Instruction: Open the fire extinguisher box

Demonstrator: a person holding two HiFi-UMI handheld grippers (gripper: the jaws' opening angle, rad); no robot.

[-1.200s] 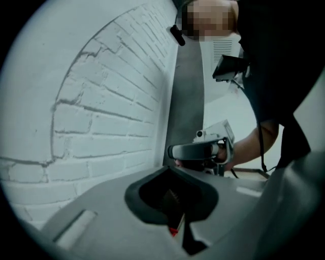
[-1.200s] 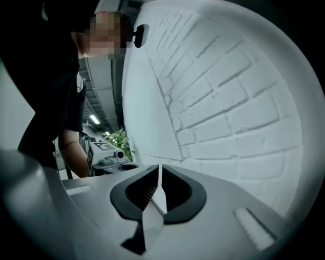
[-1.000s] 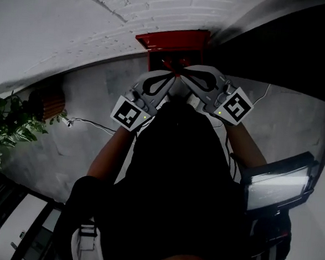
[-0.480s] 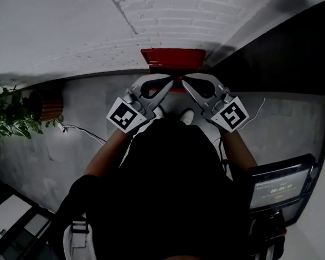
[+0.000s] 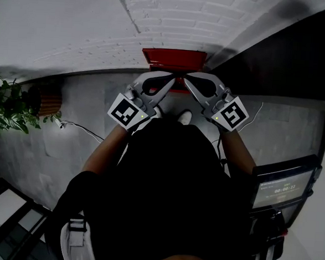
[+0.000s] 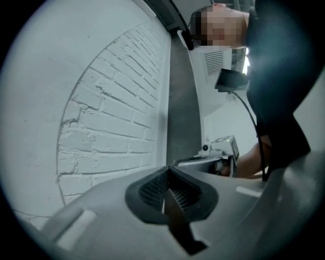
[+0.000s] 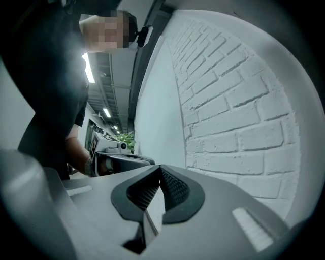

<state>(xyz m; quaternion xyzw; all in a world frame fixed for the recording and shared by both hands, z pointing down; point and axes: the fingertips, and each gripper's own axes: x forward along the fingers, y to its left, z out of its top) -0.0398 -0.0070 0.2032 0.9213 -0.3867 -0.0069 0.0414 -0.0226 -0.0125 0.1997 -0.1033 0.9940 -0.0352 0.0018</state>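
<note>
Red rectangular fire extinguisher box [image 5: 173,58]: stands on the grey concrete floor [image 5: 80,110], at its far edge, against the foot of the white painted brick wall [image 5: 176,16]. Seen from above; whether its door is open cannot be told.

Left gripper [image 5: 170,80]: grey, with a black-and-white marker cube. Held just short of the box, tip toward it. Jaws fully closed, ribbed pads meeting, nothing between them [image 6: 166,172]. Brick wall [image 6: 117,111] beyond.

Right gripper [image 5: 185,81]: same build. Tip near the left gripper's tip, just before the box. Jaws closed pad to pad, nothing held [image 7: 160,170]. Brick wall [image 7: 238,101] beyond.

Neither gripper can be seen touching the box.

Green leafy plant [image 5: 8,107]: at the left edge of the floor, well apart from the box.

Thin white cable [image 5: 82,129]: lies on the floor beside the plant.

Dark device with a lit screen [image 5: 283,188]: at the person's right side.
</note>
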